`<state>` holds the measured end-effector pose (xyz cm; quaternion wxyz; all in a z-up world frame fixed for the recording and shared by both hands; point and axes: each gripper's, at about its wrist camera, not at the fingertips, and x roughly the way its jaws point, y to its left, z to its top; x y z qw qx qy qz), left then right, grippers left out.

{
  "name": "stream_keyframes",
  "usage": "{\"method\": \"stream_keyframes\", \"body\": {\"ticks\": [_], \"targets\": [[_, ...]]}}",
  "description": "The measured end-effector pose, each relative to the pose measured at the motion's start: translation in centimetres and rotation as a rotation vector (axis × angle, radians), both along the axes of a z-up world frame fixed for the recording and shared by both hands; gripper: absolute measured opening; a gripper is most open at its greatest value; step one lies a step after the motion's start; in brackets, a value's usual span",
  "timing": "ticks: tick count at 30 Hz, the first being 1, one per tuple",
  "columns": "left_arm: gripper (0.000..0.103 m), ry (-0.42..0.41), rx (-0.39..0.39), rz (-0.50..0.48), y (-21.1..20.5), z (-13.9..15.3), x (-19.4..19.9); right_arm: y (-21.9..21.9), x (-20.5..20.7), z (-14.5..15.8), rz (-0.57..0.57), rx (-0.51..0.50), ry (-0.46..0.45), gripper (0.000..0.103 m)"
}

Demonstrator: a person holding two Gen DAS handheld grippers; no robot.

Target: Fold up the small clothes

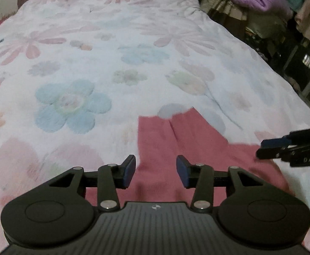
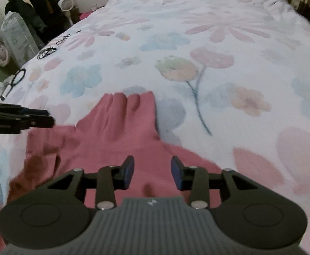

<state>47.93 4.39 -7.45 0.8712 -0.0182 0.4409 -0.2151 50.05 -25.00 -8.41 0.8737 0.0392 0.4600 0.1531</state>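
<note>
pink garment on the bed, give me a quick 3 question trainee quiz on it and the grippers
1. True or false: the left gripper is shut on the pink garment.
2. Multiple choice: the pink garment lies on A) a wooden table B) a floral bedspread C) a tiled floor.
3. Fill in: in the right wrist view, the right gripper hangs over the garment with its jaws ____.

Key: 1 false, its jaws stand apart with nothing between them; 2 B; 3 open.
</note>
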Motion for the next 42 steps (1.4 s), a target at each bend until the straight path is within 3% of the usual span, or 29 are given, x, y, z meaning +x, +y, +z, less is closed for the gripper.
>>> {"method": "stream_keyframes", "body": {"ticks": [9, 13, 17, 20, 21, 22, 23, 25, 36, 42], "targets": [[0.052, 0.085, -0.021, 0.009, -1.2, -4.5, 7.4, 3.0, 9.3, -2.5, 0.061, -0.008, 0.007, 0.034], [0.052, 0.076, 0.021, -0.014, -1.9, -5.8, 9.0, 3.5, 12.4, -4.0, 0.069, -0.013, 0.012, 0.034], [0.052, 0.087, -0.023, 0.004, -1.6, -6.7, 9.9, 4.1, 14.2, -5.3, 0.104, -0.018, 0.016, 0.035], [0.040, 0.096, -0.058, 0.001, -1.3, -7.0, 10.2, 4.3, 15.1, -6.1, 0.104, -0.004, 0.018, 0.029], [0.027, 0.097, -0.074, -0.005, -1.2, -6.9, 10.0, 4.3, 15.2, -6.2, 0.104, -0.002, 0.016, 0.017], [0.010, 0.102, -0.091, -0.021, -1.1, -6.8, 9.9, 4.3, 15.2, -6.2, 0.106, 0.002, 0.013, 0.010], [0.006, 0.102, -0.096, -0.036, -1.2, -6.6, 9.7, 4.3, 15.2, -6.2, 0.111, 0.011, 0.015, 0.000], [0.004, 0.079, -0.094, -0.057, -1.2, -5.6, 8.9, 4.1, 14.7, -5.4, 0.115, 0.020, -0.001, 0.000], [0.003, -0.018, -0.096, -0.143, 1.1, 1.8, 1.1, 2.9, 5.9, 2.9, 0.290, -0.043, -0.089, 0.000], [0.003, -0.033, -0.034, -0.214, 0.8, 2.2, -5.3, 2.4, -1.6, 3.5, 0.365, -0.099, -0.093, 0.000]]}}
